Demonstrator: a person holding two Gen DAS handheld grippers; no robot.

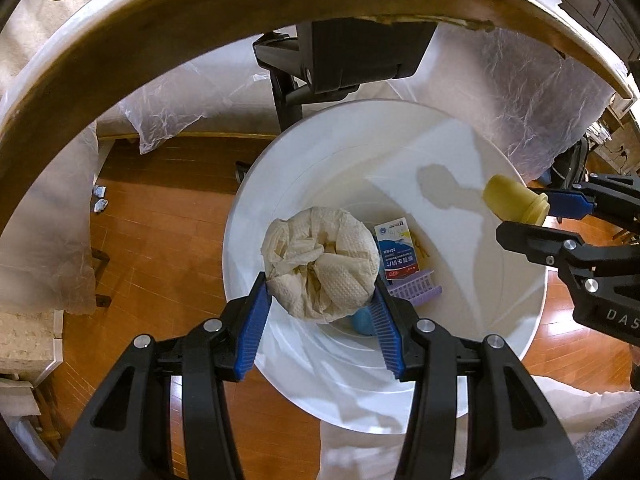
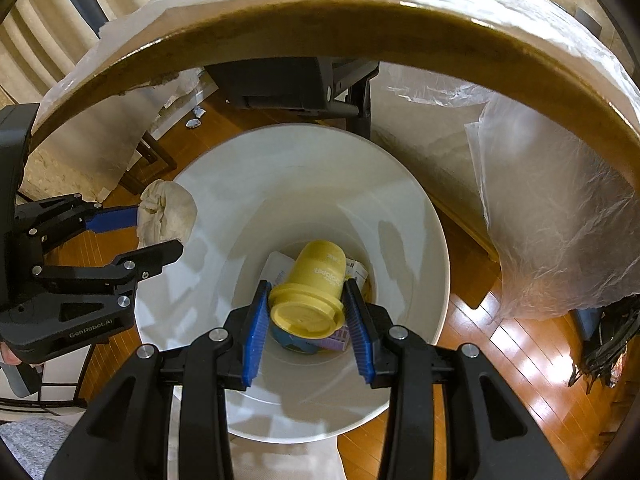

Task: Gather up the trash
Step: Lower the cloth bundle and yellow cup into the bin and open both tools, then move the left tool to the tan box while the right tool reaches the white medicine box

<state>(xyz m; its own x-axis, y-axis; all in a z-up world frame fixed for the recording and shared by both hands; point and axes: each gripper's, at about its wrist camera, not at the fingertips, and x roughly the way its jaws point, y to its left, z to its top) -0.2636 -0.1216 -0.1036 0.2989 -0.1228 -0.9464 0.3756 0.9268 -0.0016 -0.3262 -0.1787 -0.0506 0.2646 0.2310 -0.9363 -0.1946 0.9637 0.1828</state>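
A white round trash bin point(image 1: 500, 320) point(image 2: 412, 208) stands on the wood floor below both grippers. My left gripper point(image 1: 320, 292) is shut on a crumpled wad of white paper towel point(image 1: 320, 264), held over the bin's mouth. That wad point(image 2: 168, 212) also shows at the left in the right wrist view, pinched by the left gripper point(image 2: 160, 232). My right gripper point(image 2: 306, 300) is shut on a yellow lidded cup point(image 2: 312, 292) over the bin. The cup point(image 1: 514, 198) and the right gripper point(image 1: 540, 216) appear at the right in the left wrist view.
Inside the bin lie a blue-and-white box point(image 1: 396, 248), a purple plastic basket point(image 1: 416, 290) and a blue object point(image 1: 362, 322). A round table edge point(image 1: 240, 12) draped in clear plastic arches overhead. A black chair base point(image 1: 320, 68) stands behind. Small crumpled scraps point(image 1: 99, 198) lie on the floor.
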